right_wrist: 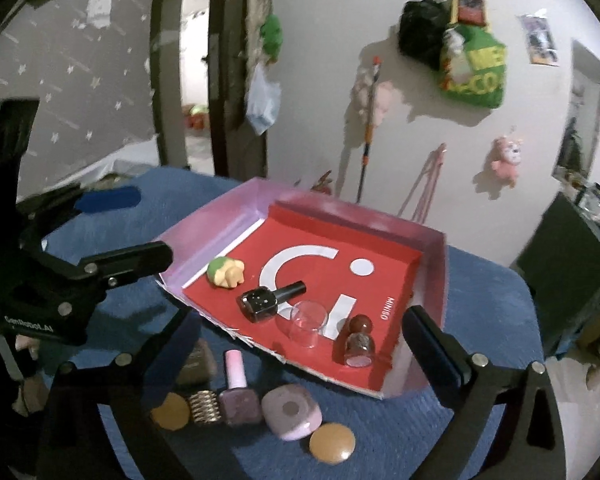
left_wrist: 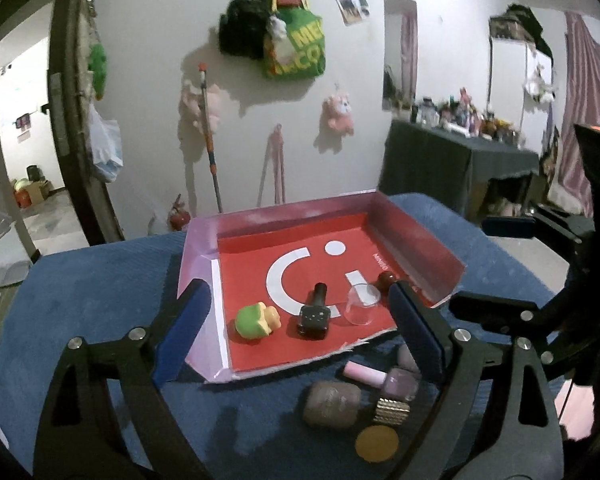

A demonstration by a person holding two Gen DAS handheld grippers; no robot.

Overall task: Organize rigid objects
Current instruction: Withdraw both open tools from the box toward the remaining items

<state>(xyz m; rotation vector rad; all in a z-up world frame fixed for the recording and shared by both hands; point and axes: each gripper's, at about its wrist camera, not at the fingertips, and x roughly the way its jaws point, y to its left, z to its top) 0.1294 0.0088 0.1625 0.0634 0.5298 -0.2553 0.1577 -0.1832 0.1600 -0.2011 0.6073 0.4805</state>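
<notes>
A red tray with pink walls [left_wrist: 420,236] [right_wrist: 236,220] lies on a blue cloth. In it are a green and yellow toy [left_wrist: 256,320] [right_wrist: 225,272], a black nail polish bottle [left_wrist: 315,314] [right_wrist: 268,300], a clear cup [left_wrist: 362,304] [right_wrist: 307,320] and a brown stopper bottle [right_wrist: 357,340]. In front of the tray lie a pink nail polish bottle [left_wrist: 384,380] [right_wrist: 237,388], a gold ribbed cap [left_wrist: 392,411] [right_wrist: 205,407], a mauve compact [left_wrist: 332,404] [right_wrist: 292,410] and gold discs [left_wrist: 377,442] [right_wrist: 332,442]. My left gripper [left_wrist: 300,334] is open above the tray's near edge. My right gripper [right_wrist: 304,360] is open above the loose items.
The blue-covered table [left_wrist: 100,300] drops off at its edges. A dark table with clutter [left_wrist: 460,148] stands at the right. Bags and plush toys hang on the white wall [left_wrist: 292,40]. A doorway [right_wrist: 196,72] opens at the left.
</notes>
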